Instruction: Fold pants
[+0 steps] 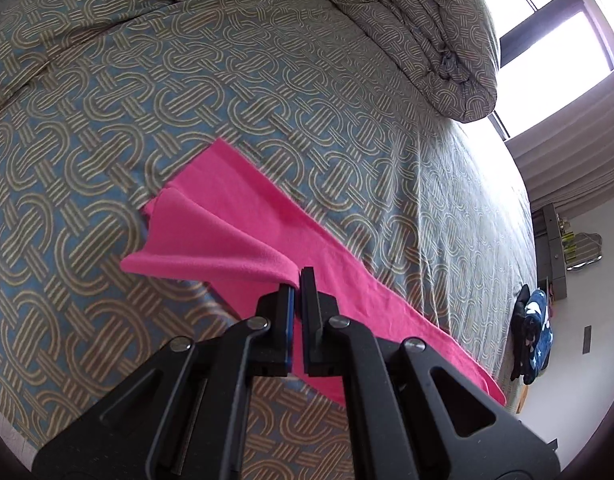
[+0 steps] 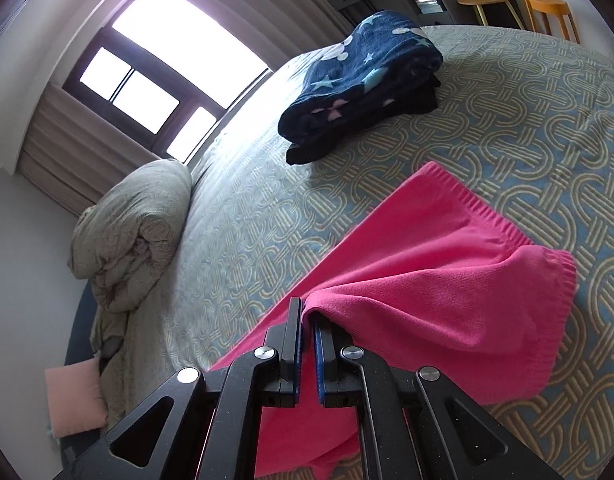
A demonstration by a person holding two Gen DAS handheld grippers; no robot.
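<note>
Two grippers each pinch a lifted edge of the pink pants (image 1: 243,216), which lie stretched across the patterned bedspread (image 1: 107,100). In the left wrist view, the left gripper (image 1: 298,280) has its jaws pressed nearly together on a fold of pink cloth at the leg end; the cloth fans out from the tips toward 10 o'clock, while the rest of the leg runs flat toward 4 o'clock and the bed's edge. In the right wrist view, the right gripper (image 2: 307,312) is clamped on a raised ridge of cloth near the waist, and the ribbed waistband (image 2: 487,212) curves away toward 2 o'clock, partly draped over itself.

The cloth looks like a soft, light fleece or knit: it sags at once between the held point and the bed and forms loose folds, so it should carry no shape of its own. It seems grippy rather than slick, and a pinch near an edge ought to hold. The best hold is probably on the doubled edges, waistband at one end and hem at the other, so both layers travel together when one half goes over the other.

A folded navy blanket (image 2: 363,80) with pale stars sits at 12 o'clock in the right view, well apart from the pants. A rolled duvet (image 1: 419,40) lies at 1 o'clock in the left view.
</note>
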